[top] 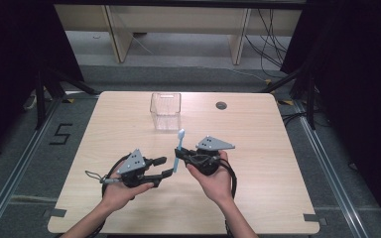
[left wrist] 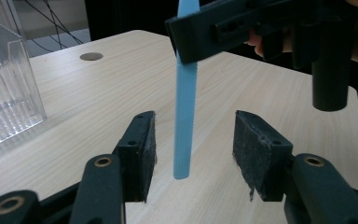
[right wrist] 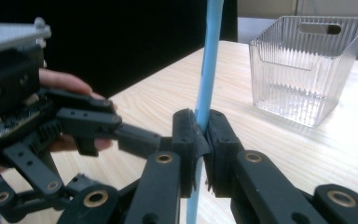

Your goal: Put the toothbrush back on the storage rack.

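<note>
The blue spoon [top: 178,151] is clamped by the right tool [top: 180,157], the left tool [top: 164,167] parted beside it; a slip could be caused before the clear bin [top: 165,111].

We saw a grey floor [top: 188,74], black curtains [top: 10,59] on both sides, and a pale wooden bench [top: 178,20] at the far end.

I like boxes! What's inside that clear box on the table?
Nothing that shows: through the clear box's ribbed walls only its bare floor appears. The ribs blur it, so something tiny could go unseen.
</note>
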The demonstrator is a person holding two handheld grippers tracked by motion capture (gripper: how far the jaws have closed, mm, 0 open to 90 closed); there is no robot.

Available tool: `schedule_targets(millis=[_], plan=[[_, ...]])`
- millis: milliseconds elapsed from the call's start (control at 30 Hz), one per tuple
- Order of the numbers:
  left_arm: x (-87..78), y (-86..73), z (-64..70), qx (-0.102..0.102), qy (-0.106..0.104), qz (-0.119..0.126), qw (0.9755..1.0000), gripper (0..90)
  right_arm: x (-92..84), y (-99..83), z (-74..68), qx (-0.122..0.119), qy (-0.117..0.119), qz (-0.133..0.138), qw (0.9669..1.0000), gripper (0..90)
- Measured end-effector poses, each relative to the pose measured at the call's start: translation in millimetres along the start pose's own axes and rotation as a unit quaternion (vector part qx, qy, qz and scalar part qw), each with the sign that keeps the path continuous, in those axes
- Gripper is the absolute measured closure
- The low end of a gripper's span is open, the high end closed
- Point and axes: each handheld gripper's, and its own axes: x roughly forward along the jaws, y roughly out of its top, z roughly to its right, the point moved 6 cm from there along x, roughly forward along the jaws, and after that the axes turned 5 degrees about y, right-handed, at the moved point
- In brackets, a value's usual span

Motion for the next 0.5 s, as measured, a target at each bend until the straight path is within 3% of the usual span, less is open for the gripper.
schedule_targets(millis=[33,133,300,433,467,500], plan=[[0.7,1.5,-0.4,0.004,0.008,-0.007,0.9999,49.4,0.3,-0.2,-1.4,0.003,0.0,-0.001,1.0,83.9],[4.7,5.2,-0.7,0.015,0.015,-0.009,0.9997,52.0,1.9,1.1,-2.2,-0.02,-0.008,-0.004,0.9998,83.9],[10.4,7.8,-1.8,0.029,0.03,-0.02,0.9989,58.7,4.7,3.8,-4.7,-0.023,-0.005,0.0,0.9997,83.9],[13.4,8.4,-0.8,0.029,0.027,-0.019,0.999,63.8,4.5,2.9,-6.6,-0.011,-0.01,-0.004,0.9999,83.9],[13.7,8.4,-0.7,0.027,0.028,-0.018,0.9991,64.8,5.7,3.1,-5.5,-0.025,-0.01,-0.003,0.9996,83.9],[14.1,8.5,-0.9,0.025,0.029,-0.019,0.9991,65.0,5.6,2.6,-5.9,-0.023,-0.01,-0.005,0.9997,83.9]])
